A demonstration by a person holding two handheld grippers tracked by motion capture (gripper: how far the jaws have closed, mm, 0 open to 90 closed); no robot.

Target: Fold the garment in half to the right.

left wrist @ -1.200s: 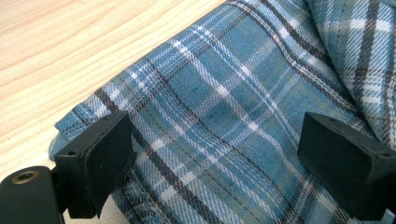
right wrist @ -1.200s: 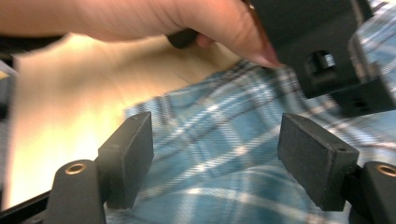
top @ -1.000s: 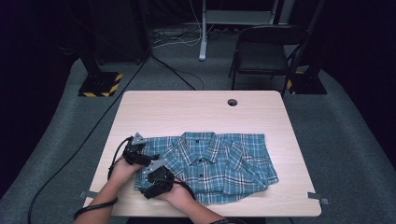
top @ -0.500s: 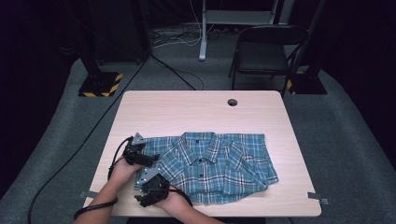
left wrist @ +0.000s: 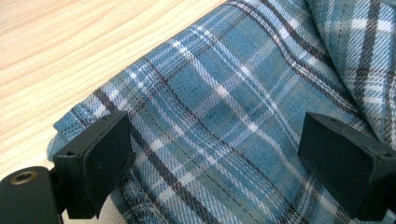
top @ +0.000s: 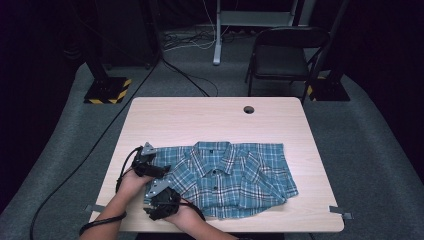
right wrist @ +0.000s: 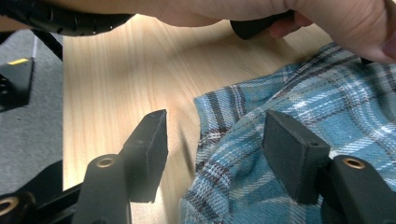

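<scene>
Left gripper view: soft woven plaid shirt (left wrist: 224, 107) on smooth wooden table (left wrist: 70, 42).

High view down over the table (top: 210, 115); both gripper views close on the shared plaid shirt (top: 235, 172) edge.

A light wooden counter (top: 190, 120) with a round cable hole (top: 248, 109) stands on grey carpet (top: 370, 150). Beyond it a black folding chair (top: 287, 55) sits near a pale metal post (top: 218, 35). Black stands rest on bases with yellow-and-black hazard stripes (top: 107, 90). Cables (top: 185, 80) trail across the floor. The surroundings are dark.
</scene>
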